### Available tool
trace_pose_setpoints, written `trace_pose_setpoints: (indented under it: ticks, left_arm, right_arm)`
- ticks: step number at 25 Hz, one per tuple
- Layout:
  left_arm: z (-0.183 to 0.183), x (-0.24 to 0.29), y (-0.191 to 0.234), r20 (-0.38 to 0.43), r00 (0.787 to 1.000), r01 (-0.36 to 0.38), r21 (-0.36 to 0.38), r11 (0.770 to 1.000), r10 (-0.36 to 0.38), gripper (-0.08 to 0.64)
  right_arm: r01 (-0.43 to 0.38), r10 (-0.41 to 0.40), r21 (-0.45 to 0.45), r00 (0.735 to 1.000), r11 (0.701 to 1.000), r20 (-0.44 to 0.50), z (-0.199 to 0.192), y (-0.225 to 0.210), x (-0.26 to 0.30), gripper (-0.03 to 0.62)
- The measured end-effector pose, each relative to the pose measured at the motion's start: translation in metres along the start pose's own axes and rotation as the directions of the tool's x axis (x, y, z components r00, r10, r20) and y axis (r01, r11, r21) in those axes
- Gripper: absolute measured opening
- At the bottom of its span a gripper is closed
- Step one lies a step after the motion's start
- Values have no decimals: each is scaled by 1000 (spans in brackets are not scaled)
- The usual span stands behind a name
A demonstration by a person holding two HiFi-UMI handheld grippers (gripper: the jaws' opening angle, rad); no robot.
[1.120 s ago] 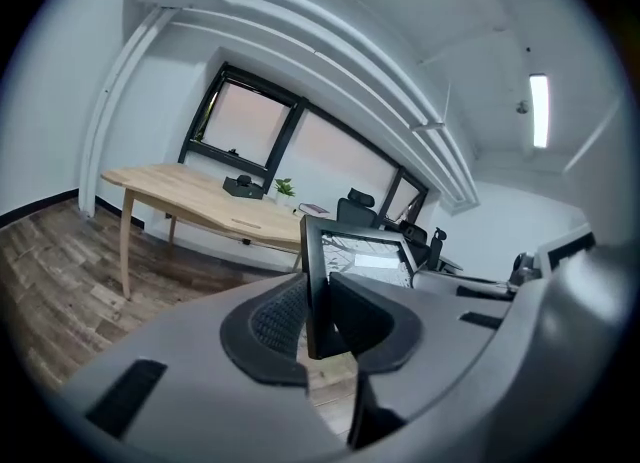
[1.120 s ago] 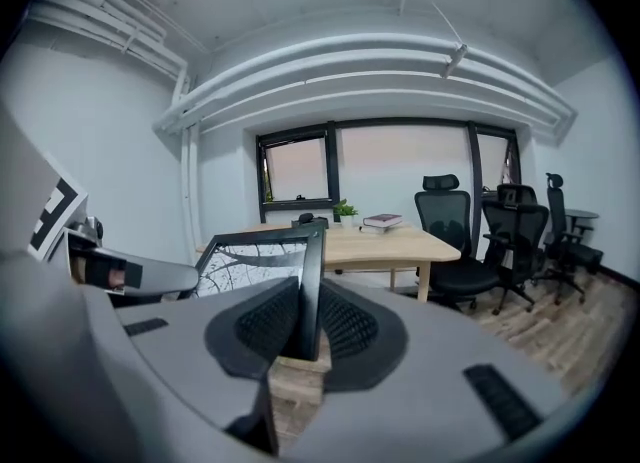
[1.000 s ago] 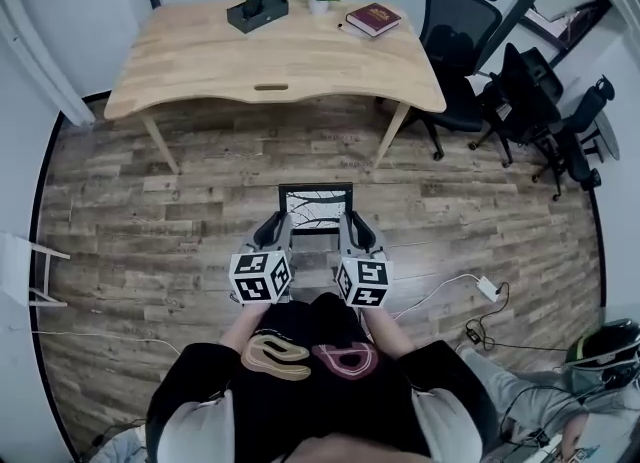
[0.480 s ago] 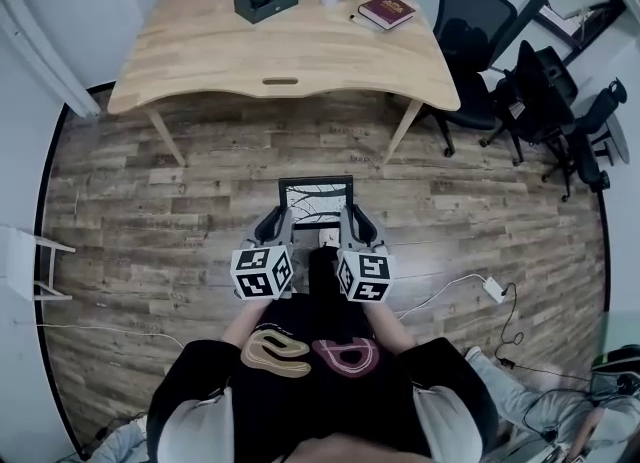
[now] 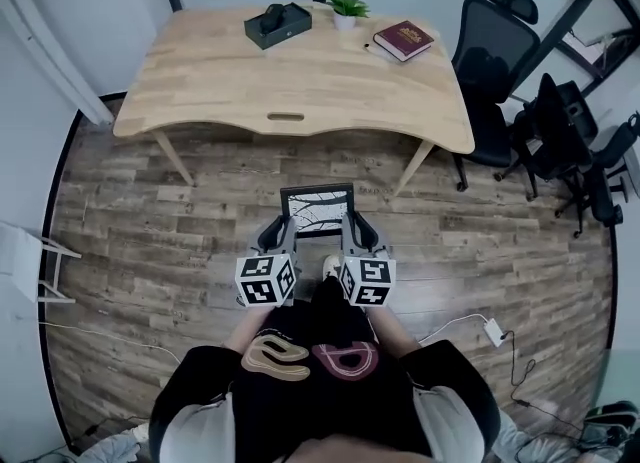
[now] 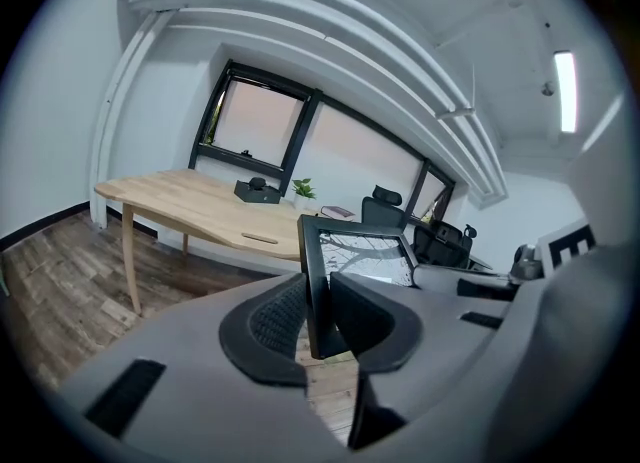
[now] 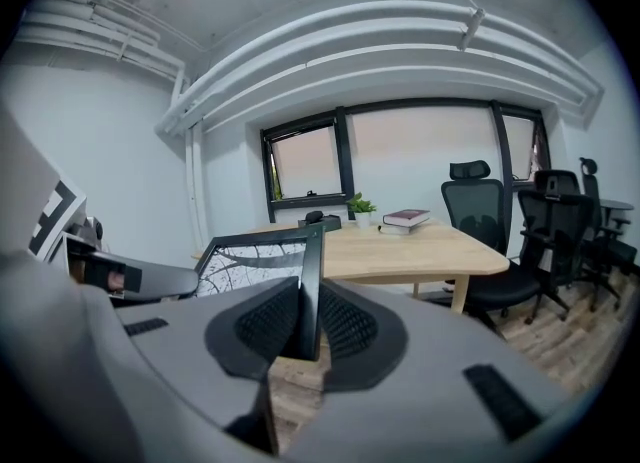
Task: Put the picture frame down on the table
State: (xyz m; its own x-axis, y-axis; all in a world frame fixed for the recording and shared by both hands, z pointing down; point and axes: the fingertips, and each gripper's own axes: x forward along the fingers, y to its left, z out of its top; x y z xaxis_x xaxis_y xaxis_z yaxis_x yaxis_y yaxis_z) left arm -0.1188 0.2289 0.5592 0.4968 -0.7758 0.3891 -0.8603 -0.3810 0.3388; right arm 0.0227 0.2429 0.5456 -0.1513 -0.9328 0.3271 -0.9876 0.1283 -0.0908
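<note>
Right now I'm in the carry stage: the picture frame [image 5: 318,208] is held out in front of me between both claws, above the plank floor and not yet at the bench [image 5: 300,86]. My left claw [image 6: 318,313] is closed down on the frame's left edge, its pads pinching the black moulding with no gap showing. My right claw [image 7: 303,323] is clamped the same way on the right edge. The frame faces picture side up and looks tilted, its far edge higher than the near one.

The bench stands well apart from it, farther off, with its near edge toward me. Along its far side sit a black box [image 5: 277,24], a small potted plant [image 5: 346,5] and a book [image 5: 403,39]; the near and middle of the top are bare wood.

Next, as I judge it, I need to close that distance, bring the frame over the bench's near edge, and lower it onto the bare wood short of those three things. Both claws should travel as one so the frame doesn't twist. Neither should let go until the frame rests on the top.
</note>
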Motion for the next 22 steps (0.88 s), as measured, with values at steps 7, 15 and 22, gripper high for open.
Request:
trace_pose_setpoints:
  ticks: [7, 15, 22]
  left_arm:
    - [23, 59, -11, -1, 999, -53, -23, 998, 53, 83]
    - [46, 127, -39, 26, 997, -77, -46, 996, 78, 84]
    - [51, 164, -57, 5, 996, -90, -38, 995, 91, 84]
  right_arm:
    - [-49, 49, -13, 999, 999, -13, 24, -45, 51, 74]
    - [-87, 87, -60, 996, 994, 3, 55, -105, 99, 74]
    - [-88, 88, -43, 996, 995, -9, 58, -142, 119, 74]
